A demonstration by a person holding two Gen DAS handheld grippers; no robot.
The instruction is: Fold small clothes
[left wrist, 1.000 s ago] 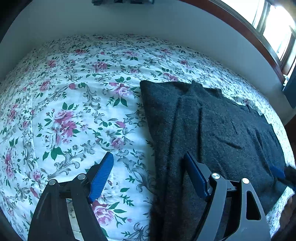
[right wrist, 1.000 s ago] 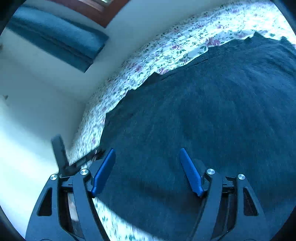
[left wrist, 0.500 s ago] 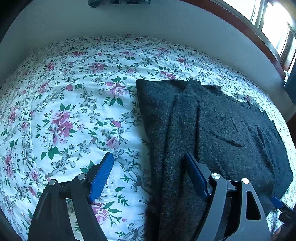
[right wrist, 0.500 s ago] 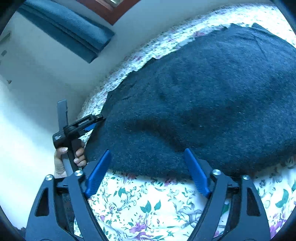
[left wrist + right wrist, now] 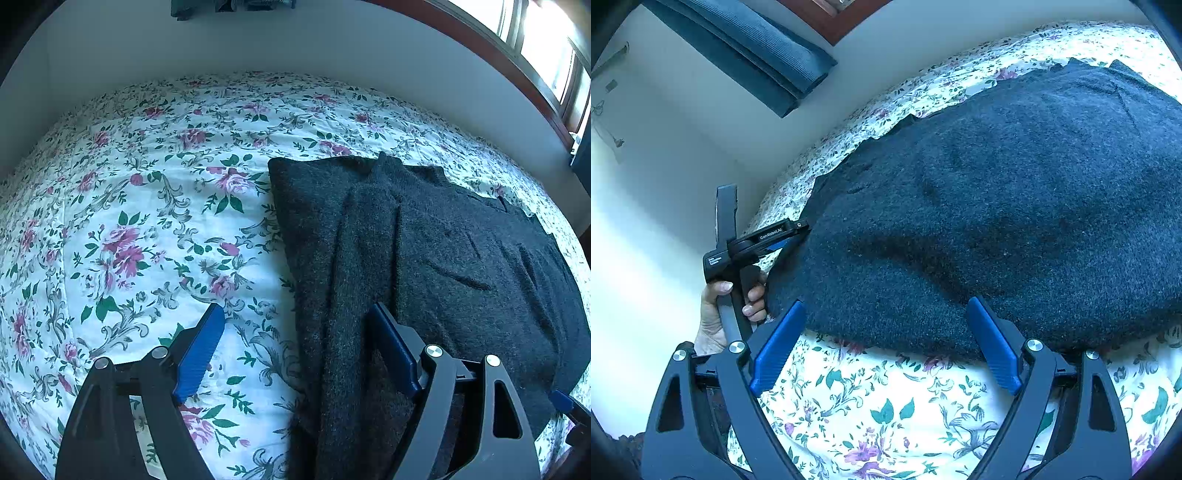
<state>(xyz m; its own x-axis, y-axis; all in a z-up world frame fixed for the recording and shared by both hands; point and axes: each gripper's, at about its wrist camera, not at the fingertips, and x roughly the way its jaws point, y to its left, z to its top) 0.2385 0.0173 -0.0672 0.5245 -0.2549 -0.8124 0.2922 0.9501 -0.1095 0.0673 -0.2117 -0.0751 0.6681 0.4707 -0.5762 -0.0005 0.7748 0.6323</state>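
- Dark knit garment lies partly folded near the bed's right edge: soft, thick, limp.
- Left claw and right claw are opening, both empty.
- Pinch corners or the doubled edge.

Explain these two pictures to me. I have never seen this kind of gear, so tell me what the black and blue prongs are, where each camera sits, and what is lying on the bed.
There is no robot here. A person holds a hand tool in each hand, each ending in a two-fingered claw with blue pads, and a wide-angle camera on each tool looks forward along its fingers.

One picture comes from the left claw, the other from the right claw. In the right one you can also see the person's hand gripping the left tool.

On the flowered bedspread lies a dark grey sweater, partly folded. Neither claw holds anything: the jaws of both are opening. The left straddles the sweater's edge without pinching it, and the right sits just short of the sweater's near edge.
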